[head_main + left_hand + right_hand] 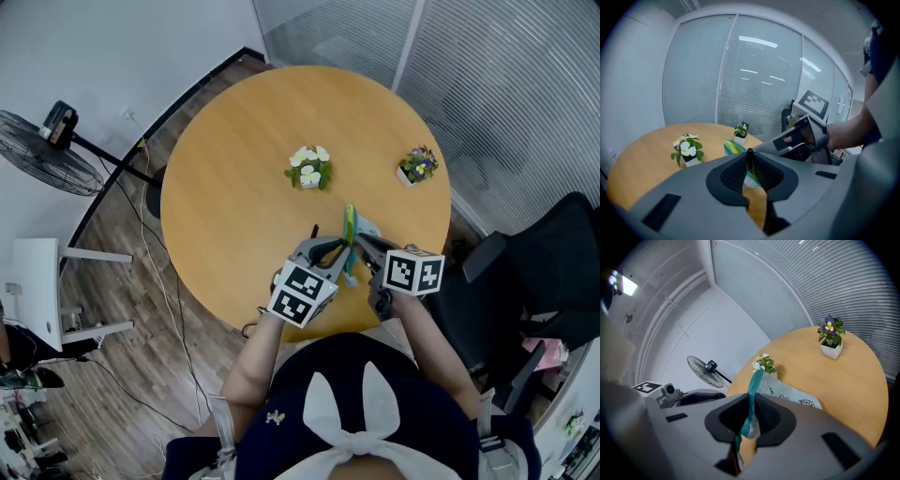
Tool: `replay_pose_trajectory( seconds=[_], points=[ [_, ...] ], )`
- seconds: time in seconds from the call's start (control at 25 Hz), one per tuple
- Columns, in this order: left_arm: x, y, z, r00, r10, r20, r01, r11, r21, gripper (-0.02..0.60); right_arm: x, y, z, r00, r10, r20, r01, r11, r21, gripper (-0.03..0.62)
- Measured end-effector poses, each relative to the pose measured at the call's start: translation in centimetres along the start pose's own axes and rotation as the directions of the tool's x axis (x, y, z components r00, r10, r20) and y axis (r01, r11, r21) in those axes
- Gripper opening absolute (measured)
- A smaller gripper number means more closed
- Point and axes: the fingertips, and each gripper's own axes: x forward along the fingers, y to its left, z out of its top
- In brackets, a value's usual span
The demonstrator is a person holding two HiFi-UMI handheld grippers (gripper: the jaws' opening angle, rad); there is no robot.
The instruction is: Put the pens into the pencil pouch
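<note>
My left gripper (750, 165) is clamped on the slim black pen (749, 155), which is probably stiff and slippery. My right gripper (750, 417) pinches the limp pouch (790, 397) by its zipper edge, the firmest hold.

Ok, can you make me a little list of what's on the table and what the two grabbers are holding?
table: round, wooden
left gripper: shut on black pen, held upright
right gripper: shut on pencil pouch by its teal zip edge
pouch mouth: open, close to the pen
white flower pot: standing on the table
purple flower pot: standing on the table
fan: on the floor beside the table
</note>
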Motion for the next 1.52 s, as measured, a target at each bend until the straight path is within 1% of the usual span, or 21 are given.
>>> replay_pose_trajectory(
  seconds=[0.36,0.48,0.68,0.8,0.88,0.96,1.08,1.2,1.36,1.52],
  points=[
    [1.3,-0.2,-2.4,0.996,0.001,-0.093,0.003,0.999,0.035,0.058,0.0,0.2,-0.1,1.0,0.007,-0.004,-0.007,1.0,0.004,0.041],
    [1.5,0.0,-2.9,0.994,0.005,-0.107,-0.001,0.999,0.036,0.06,0.1,0.3,-0.2,1.0,0.005,-0.01,-0.005,1.0,0.0,0.041],
    [1.9,-0.2,-3.5,0.993,-0.02,-0.119,0.018,1.0,-0.014,0.06,0.1,0.1,-0.4,1.0,-0.001,-0.015,0.001,1.0,-0.003,0.041],
    [1.9,-0.4,-3.6,0.992,-0.053,-0.119,0.048,0.998,-0.047,0.061,0.1,-0.1,-0.4,1.0,-0.009,-0.015,0.009,1.0,-0.004,0.041],
    [1.9,-0.4,-3.6,0.991,-0.059,-0.116,0.052,0.997,-0.056,0.063,0.1,-0.4,-0.5,1.0,-0.017,-0.019,0.017,1.0,-0.003,0.041],
    [2.0,-0.4,-3.7,0.992,-0.064,-0.112,0.056,0.996,-0.069,0.083,0.1,-0.5,-0.5,1.0,-0.019,-0.02,0.019,1.0,-0.004,0.041],
    [1.8,-0.1,-3.5,0.994,-0.074,-0.084,0.064,0.991,-0.121,0.104,0.2,-0.6,-0.7,1.0,-0.021,-0.023,0.021,1.0,-0.004,0.041],
    [1.4,1.0,-3.7,0.997,-0.046,-0.068,0.035,0.988,-0.153,0.11,0.2,-0.8,-0.7,0.999,-0.026,-0.026,0.026,1.0,-0.006,0.041],
    [0.4,3.4,-4.6,0.998,0.02,-0.064,-0.031,0.982,-0.184,0.11,0.4,-0.9,-0.7,0.999,-0.026,-0.029,0.026,1.0,-0.009,0.041],
    [-0.6,5.8,-5.6,0.993,0.086,-0.074,-0.1,0.972,-0.212,0.11,0.3,-0.8,-0.6,0.999,-0.032,-0.034,0.032,0.999,-0.013,0.041]
  ],
)
